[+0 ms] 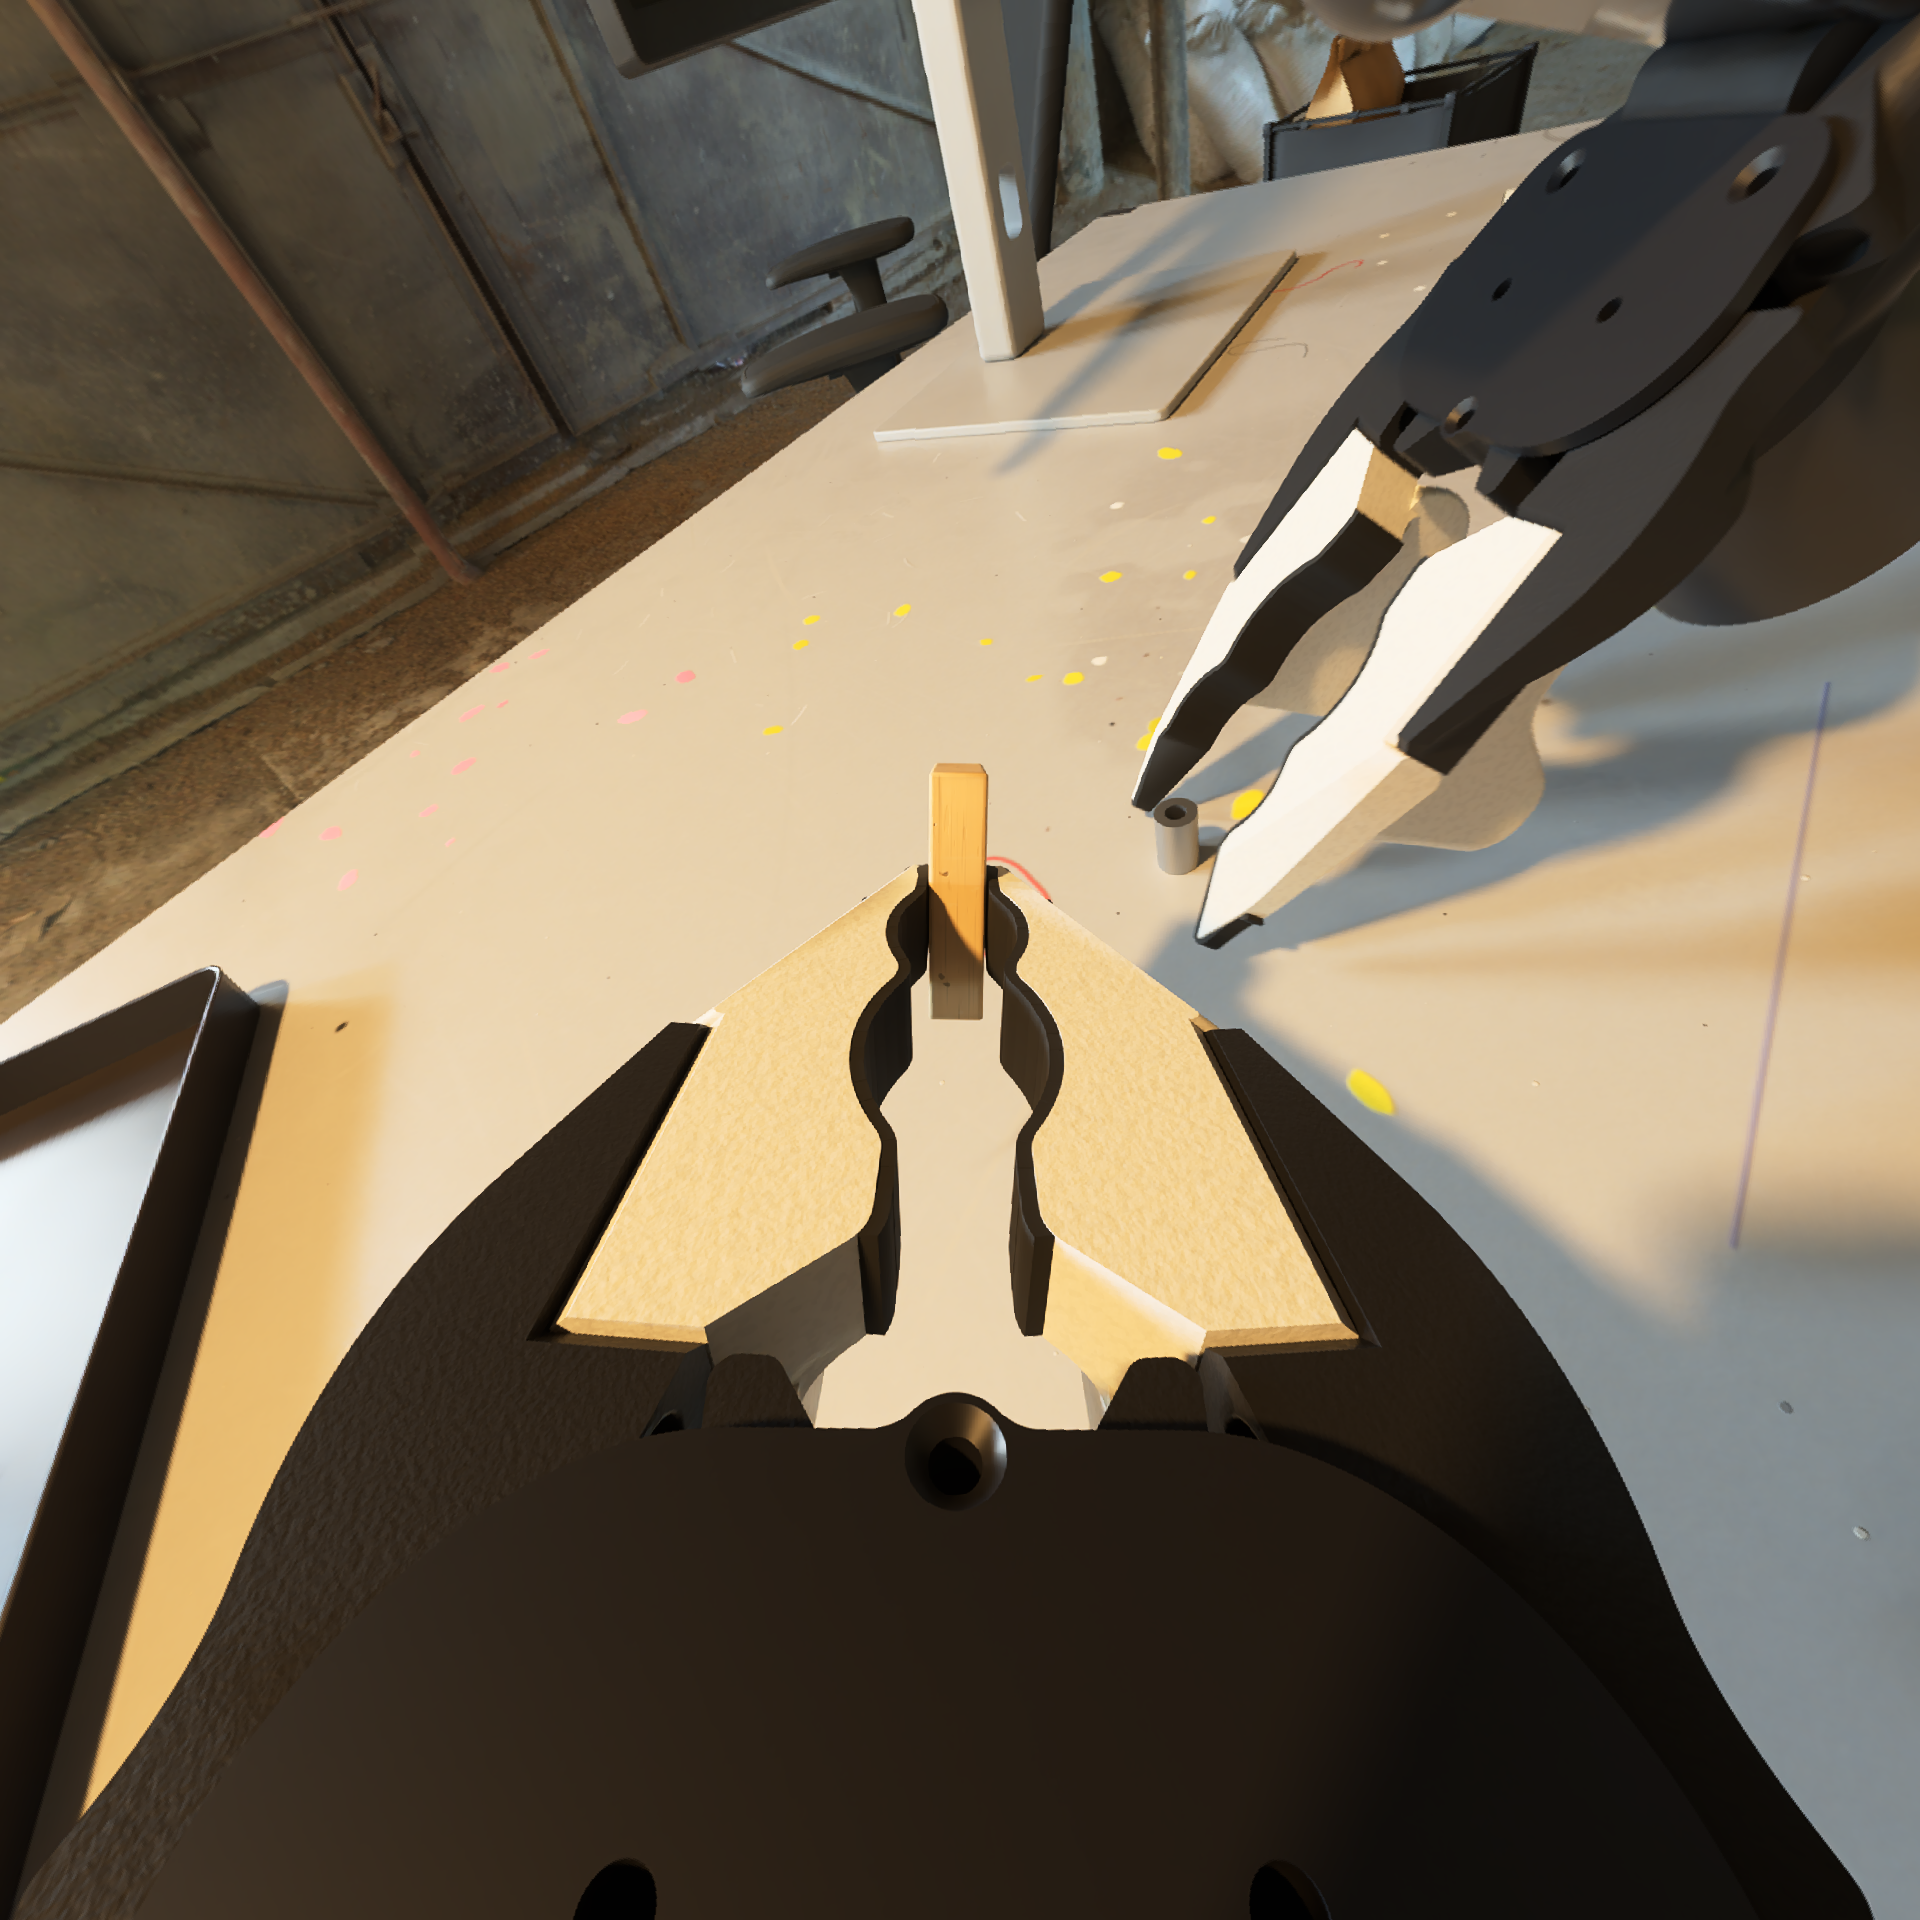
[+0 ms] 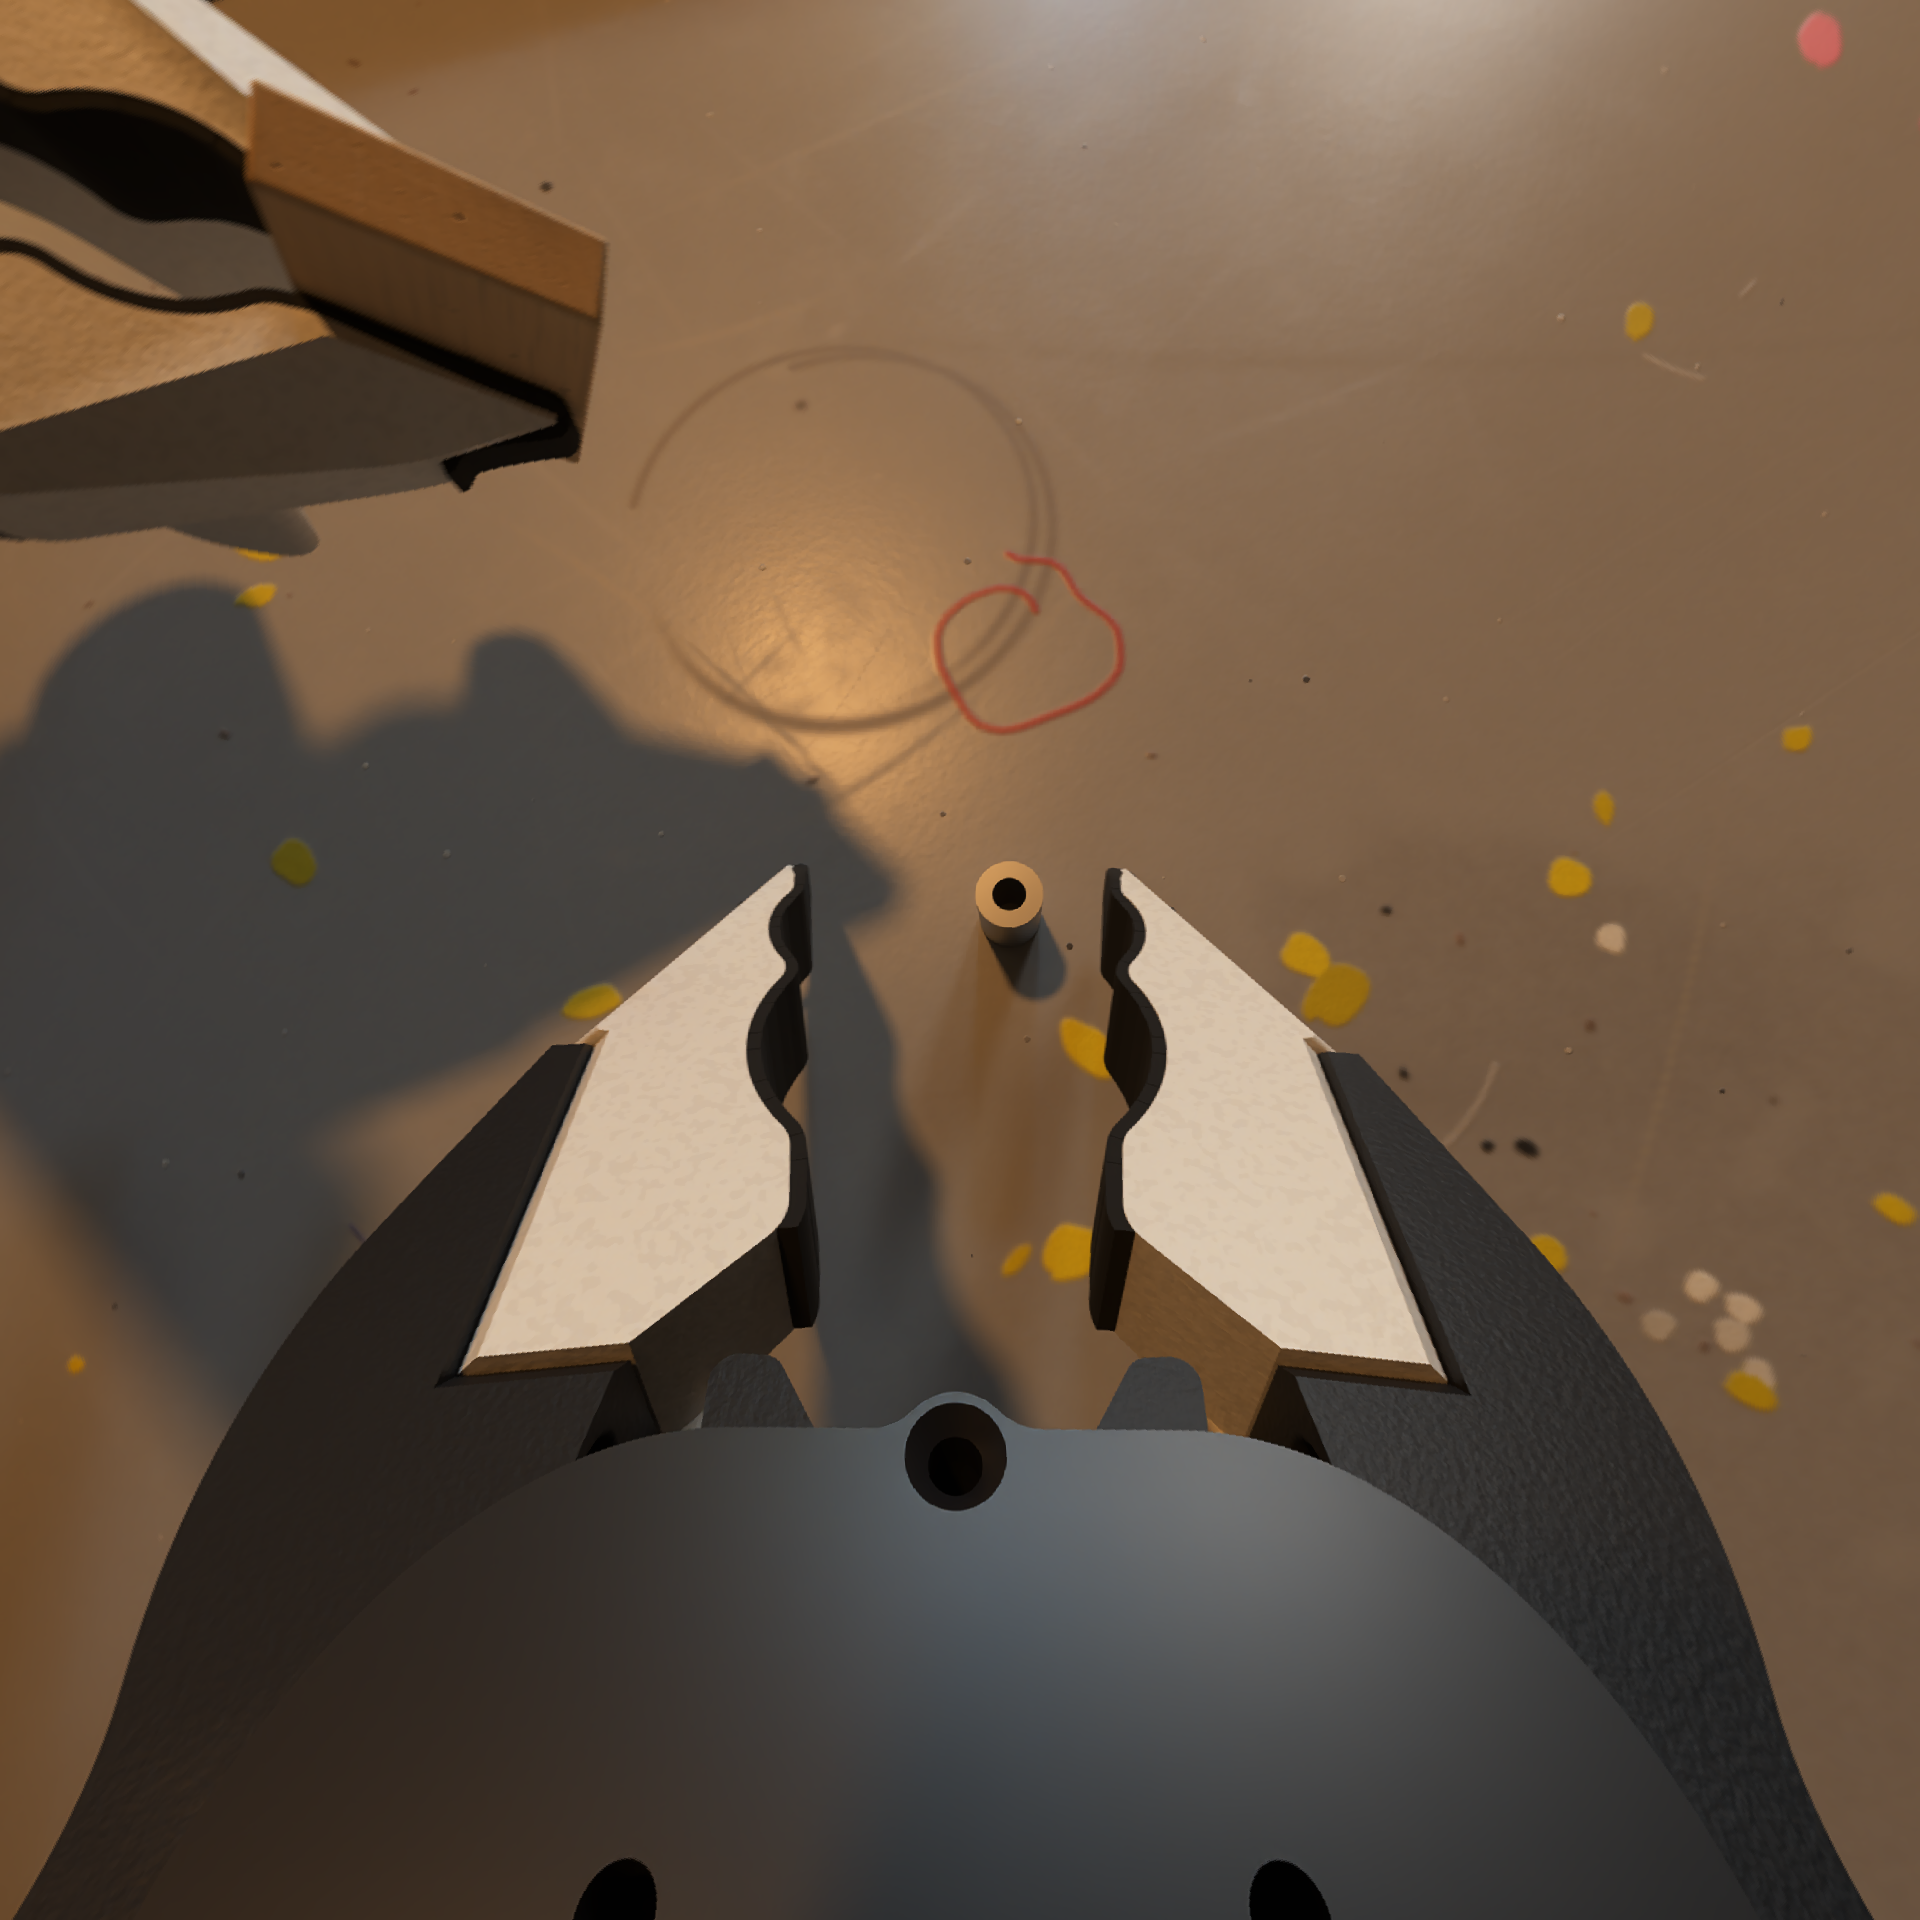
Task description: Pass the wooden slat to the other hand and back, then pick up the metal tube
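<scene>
Paint-flecked desk (image 2: 1351, 520). Left tool (image 1: 956, 883) pinches slat (image 1: 957, 883); right tool (image 2: 956, 883) spread over upright tube (image 2: 1009, 902). Centre, lower, close gently.

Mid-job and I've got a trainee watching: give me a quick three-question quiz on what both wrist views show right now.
1. True or false: the left tool grips the wooden slat.
2. Multiple choice: the metal tube is A) lying flat, B) standing upright on the table, C) held by the right tool.
3. Fill in: the right tool's jaws are ____, with the tube between and just ahead of its fingertips.

Key: 1 true. 2 B. 3 open.
</scene>
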Available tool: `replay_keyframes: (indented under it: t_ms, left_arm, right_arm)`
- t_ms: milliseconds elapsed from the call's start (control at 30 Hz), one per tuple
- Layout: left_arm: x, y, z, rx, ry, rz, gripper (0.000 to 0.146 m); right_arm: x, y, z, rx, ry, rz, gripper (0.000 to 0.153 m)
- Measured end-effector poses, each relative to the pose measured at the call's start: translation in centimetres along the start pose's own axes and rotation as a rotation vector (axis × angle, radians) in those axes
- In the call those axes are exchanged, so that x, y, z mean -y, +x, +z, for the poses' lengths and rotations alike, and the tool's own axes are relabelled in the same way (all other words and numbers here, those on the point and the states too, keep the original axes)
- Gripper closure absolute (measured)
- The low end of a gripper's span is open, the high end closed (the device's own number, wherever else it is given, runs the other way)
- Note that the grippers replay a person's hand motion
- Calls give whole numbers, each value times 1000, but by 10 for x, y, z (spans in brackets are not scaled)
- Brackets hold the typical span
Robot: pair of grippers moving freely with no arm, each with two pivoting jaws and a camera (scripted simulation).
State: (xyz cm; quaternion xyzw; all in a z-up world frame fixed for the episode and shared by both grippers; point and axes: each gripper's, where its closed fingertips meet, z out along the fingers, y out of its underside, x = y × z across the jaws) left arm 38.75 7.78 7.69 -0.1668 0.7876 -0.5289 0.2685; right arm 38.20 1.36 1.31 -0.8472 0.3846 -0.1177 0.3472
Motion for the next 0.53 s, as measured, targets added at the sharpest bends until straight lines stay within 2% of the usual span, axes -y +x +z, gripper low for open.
replay_keyframes:
  t_ms: [67, 133, 167, 233, 300, 433, 533]
  left_arm:
    - [-1, 1, 0, -9, 3, -6, 137]
    - [-1, 3, 1, -17, 7, -9, 137]
    - [-1, 4, 1, -19, 9, -9, 137]
    - [0, 5, 2, -16, 11, 2, 137]
    - [1, 8, 3, -10, 9, 25, 137]
    - [2, 19, 8, -13, -7, 85, 137]
    - [4, 30, 11, -28, -13, 118, 137]
  right_arm:
    - [-1, 3, 3, -11, 4, 13, 108]
    - [-3, 8, 1, -52, -7, -45, 133]
    - [-4, 15, -2, -91, -21, -82, 141]
    - [-8, 40, -18, -218, -54, -216, 141]
    - [-16, 66, -42, -306, -95, -415, 141]
    - [-57, 133, -97, -533, -387, -818, 141]
    - [-90, 157, -117, -575, -557, -1006, 141]
